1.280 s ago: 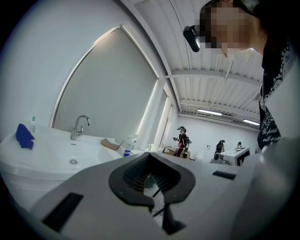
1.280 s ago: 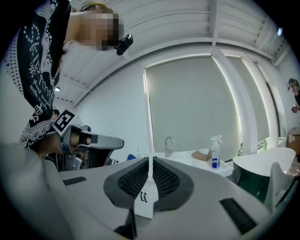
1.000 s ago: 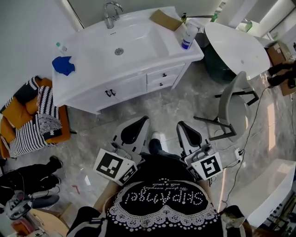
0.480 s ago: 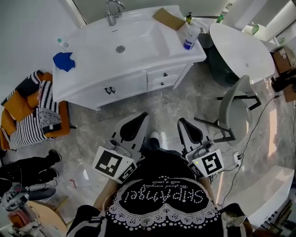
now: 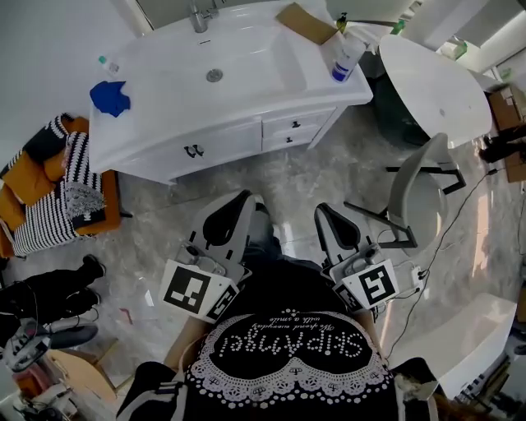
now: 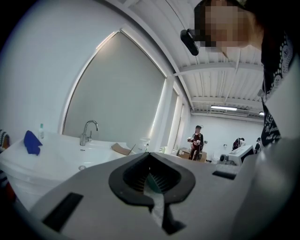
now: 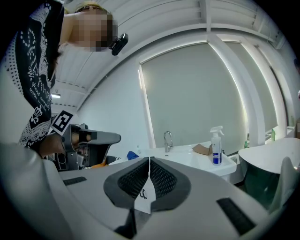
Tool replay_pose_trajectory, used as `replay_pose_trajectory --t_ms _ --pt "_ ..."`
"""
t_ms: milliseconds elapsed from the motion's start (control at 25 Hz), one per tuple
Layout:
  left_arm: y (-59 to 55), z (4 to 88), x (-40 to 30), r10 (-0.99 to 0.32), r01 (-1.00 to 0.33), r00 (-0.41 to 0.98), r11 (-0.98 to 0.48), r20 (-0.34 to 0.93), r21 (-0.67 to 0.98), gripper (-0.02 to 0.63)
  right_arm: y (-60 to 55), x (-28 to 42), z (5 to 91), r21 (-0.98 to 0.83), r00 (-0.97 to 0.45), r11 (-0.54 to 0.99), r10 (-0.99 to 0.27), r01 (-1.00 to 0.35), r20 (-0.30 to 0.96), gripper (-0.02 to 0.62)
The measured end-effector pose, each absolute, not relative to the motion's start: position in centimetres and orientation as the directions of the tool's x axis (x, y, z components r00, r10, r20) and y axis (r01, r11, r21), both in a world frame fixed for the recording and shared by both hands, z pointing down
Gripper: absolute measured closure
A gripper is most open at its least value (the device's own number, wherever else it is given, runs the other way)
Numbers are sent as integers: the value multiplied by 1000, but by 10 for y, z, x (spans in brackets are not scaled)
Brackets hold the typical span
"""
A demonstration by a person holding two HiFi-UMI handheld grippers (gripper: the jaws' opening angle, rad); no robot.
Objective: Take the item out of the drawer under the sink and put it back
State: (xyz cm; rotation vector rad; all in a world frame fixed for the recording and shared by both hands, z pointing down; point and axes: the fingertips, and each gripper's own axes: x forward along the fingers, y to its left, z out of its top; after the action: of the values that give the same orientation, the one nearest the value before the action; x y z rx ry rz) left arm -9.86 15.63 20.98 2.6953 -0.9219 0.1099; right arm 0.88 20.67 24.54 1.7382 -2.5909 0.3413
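Observation:
The white sink vanity (image 5: 164, 123) stands across the floor ahead of me. Its two small drawers (image 5: 294, 125) under the right side of the basin are closed, so whatever lies inside is hidden. My left gripper (image 5: 245, 197) and right gripper (image 5: 323, 209) are held close to my body, well short of the vanity and touching nothing. In the left gripper view the left gripper (image 6: 150, 157) looks shut and empty, aimed at the faucet (image 6: 87, 131). In the right gripper view the right gripper (image 7: 149, 160) is shut with nothing between its pads.
On the vanity are a spray bottle (image 5: 343, 59), a cardboard piece (image 5: 306, 23) and a blue cloth (image 5: 109, 96). A grey chair (image 5: 411, 193) and a round white table (image 5: 436, 82) stand to the right. An orange seat with striped cushions (image 5: 49, 197) is on the left.
Both grippers have drifted a little while staying shut. The vanity sits slightly higher in the head view than before.

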Motion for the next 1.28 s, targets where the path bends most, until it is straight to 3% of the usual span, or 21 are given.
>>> replay_pose_trajectory --t_ms 1280 --pt "-7 195 -91 -542 -553 832 -797 117 243 601 65 38 239 -153 -243 216 -953 -964 182 575"
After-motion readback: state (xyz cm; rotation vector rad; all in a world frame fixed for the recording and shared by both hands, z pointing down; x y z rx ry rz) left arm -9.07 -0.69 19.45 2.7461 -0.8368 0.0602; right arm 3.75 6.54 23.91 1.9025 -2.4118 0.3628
